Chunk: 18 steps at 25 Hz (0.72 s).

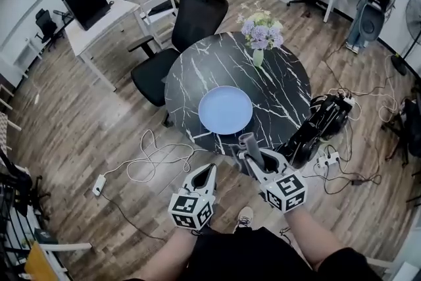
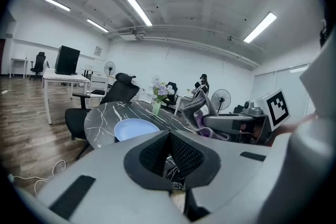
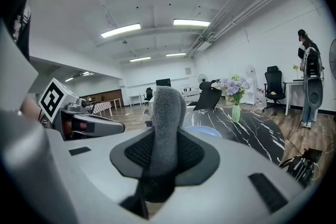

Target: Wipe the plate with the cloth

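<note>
A pale blue plate (image 1: 225, 110) lies on the near side of a round black marble table (image 1: 289, 85); it also shows in the left gripper view (image 2: 135, 128) and, partly hidden, in the right gripper view (image 3: 207, 131). Both grippers hover off the table's near edge, short of the plate. My right gripper (image 1: 250, 153) is shut on a rolled grey cloth (image 1: 248, 142), which stands up between the jaws (image 3: 167, 123). My left gripper (image 1: 209, 170) is shut with nothing in it, its black pads (image 2: 184, 155) pressed together.
A vase of lilac flowers (image 1: 260, 36) stands at the table's far edge. A black office chair (image 1: 191, 16) sits behind the table. White cables (image 1: 154, 158) lie on the wooden floor at left. Black gear and a power strip (image 1: 322, 125) sit beside the table at right. A person (image 1: 375, 3) stands far right.
</note>
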Motion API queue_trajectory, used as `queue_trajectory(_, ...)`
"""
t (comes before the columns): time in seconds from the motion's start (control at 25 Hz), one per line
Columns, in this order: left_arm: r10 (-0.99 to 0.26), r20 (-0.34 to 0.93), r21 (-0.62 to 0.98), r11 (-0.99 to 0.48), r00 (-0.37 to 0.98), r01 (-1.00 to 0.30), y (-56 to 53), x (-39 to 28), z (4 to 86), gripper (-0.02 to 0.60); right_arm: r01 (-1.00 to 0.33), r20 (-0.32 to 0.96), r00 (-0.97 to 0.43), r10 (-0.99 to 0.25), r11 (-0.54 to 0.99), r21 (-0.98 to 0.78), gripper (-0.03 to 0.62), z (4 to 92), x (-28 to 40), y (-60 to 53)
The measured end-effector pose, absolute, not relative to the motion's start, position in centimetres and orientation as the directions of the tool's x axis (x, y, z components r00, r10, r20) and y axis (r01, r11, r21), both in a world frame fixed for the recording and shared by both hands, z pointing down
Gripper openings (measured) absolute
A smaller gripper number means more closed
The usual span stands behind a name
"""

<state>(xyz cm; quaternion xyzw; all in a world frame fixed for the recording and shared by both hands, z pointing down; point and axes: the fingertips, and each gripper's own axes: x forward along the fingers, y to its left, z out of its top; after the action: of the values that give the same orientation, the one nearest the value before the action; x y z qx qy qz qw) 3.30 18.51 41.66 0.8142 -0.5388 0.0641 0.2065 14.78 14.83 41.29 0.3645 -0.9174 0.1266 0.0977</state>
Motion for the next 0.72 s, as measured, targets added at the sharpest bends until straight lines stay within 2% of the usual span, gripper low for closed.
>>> queue_trajectory(0.28,-0.859,0.312,0.272,-0.330,0.407,-0.904,20.2,0.8,41.3,0.017,-0.694,0.271,-0.715,-0.645,0.701,-0.163,0.107,41.5,12.2,16.7)
queue_trajectory(0.72,-0.814,0.282,0.282,-0.435,0.508,-0.855,22.4,-3.2,40.1,0.017,-0.782,0.275,-0.622,-0.733,0.602,-0.163,0.107,40.6,9.0,20.4)
